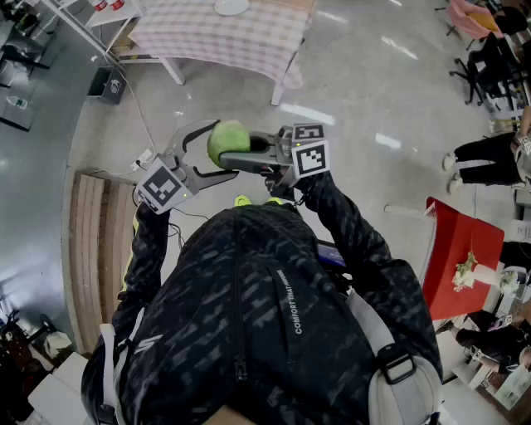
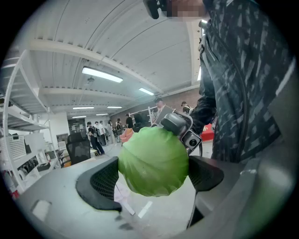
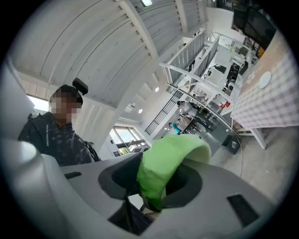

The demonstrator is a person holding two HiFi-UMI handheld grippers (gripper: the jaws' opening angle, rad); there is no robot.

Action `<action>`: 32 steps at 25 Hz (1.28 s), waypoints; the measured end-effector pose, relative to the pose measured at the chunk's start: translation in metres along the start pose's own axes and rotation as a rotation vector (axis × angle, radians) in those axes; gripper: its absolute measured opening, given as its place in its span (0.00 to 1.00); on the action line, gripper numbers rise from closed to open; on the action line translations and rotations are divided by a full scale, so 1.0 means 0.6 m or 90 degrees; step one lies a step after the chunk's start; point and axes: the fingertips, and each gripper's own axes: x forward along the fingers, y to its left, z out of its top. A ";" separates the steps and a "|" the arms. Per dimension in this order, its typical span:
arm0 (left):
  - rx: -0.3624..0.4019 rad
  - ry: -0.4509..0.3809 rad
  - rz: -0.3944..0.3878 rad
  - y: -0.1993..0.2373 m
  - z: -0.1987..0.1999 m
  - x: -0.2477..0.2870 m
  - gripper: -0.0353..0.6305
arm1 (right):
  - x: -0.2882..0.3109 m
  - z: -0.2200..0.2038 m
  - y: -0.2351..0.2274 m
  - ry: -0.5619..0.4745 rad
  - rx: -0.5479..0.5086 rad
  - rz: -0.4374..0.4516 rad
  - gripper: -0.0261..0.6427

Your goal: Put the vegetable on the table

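Observation:
A round green cabbage (image 1: pixel 229 137) hangs in the air in front of me, over the grey floor. My right gripper (image 1: pixel 239 154) reaches in from the right and is shut on an outer leaf of the cabbage (image 3: pixel 174 154), which shows pinched between its dark pads. My left gripper (image 1: pixel 217 151) comes from the left with its jaws at their widest round the cabbage (image 2: pixel 154 158); in the head view its lower finger stands apart from the ball. The table with the checked cloth (image 1: pixel 249 50) is well ahead across the floor, also at the right edge of the right gripper view (image 3: pixel 275 93).
A white plate (image 1: pixel 231 7) lies on the checked table. A slatted wooden platform (image 1: pixel 87 249) is at my left. A red table (image 1: pixel 460 249) with clutter and seated people are at the right. A cable runs over the floor towards a box (image 1: pixel 108 85).

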 end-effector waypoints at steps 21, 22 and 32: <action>-0.010 -0.004 0.001 -0.002 -0.001 0.003 0.74 | -0.002 -0.004 -0.005 0.005 0.024 -0.003 0.22; -0.013 -0.007 0.003 -0.002 0.000 0.002 0.74 | -0.001 -0.004 -0.005 0.005 0.024 -0.003 0.22; -0.006 -0.011 0.002 -0.001 -0.005 -0.007 0.74 | 0.009 -0.010 -0.009 0.006 0.018 -0.011 0.21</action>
